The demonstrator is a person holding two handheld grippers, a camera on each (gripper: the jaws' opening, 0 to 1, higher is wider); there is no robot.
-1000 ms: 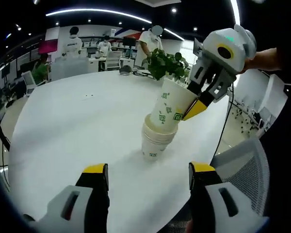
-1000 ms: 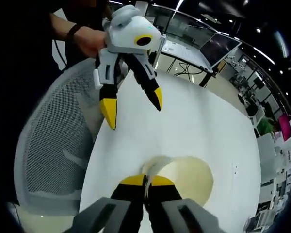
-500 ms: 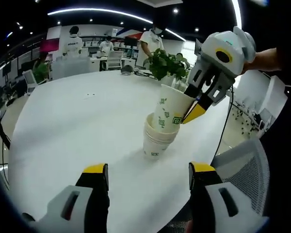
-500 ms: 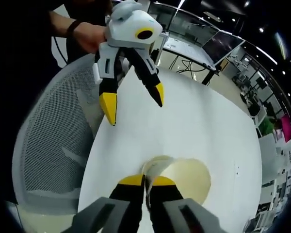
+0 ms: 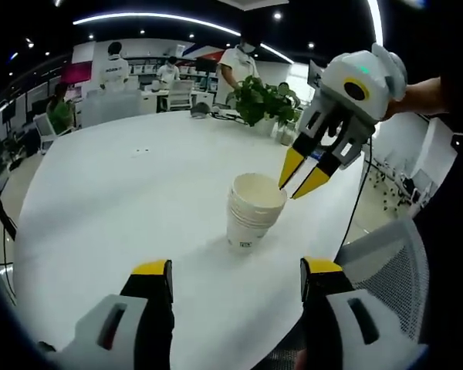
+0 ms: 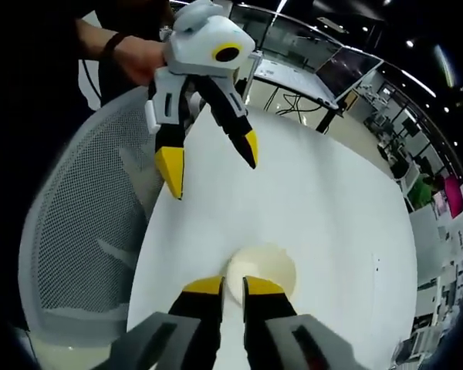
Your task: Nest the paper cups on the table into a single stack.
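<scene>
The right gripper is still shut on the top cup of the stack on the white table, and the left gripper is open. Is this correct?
Not quite. The right gripper is open and holds nothing: the left gripper view shows its jaws apart just above the rim of the stack of cups, which stands alone on the white table. The left gripper is open, as you say.

No word, number or brand can be read in either view. In the left gripper view the bottom cup of the stack of paper cups (image 5: 253,220) carries a small green square mark at about six o'clock on its wall, a printed pattern and not lettering. On the far wall, toward eleven o'clock, a white panel (image 5: 114,75) bears a dark line that may be lettering, too small and blurred to make out. The pink sign (image 6: 453,196) at three o'clock in the right gripper view shows nothing legible.
</scene>
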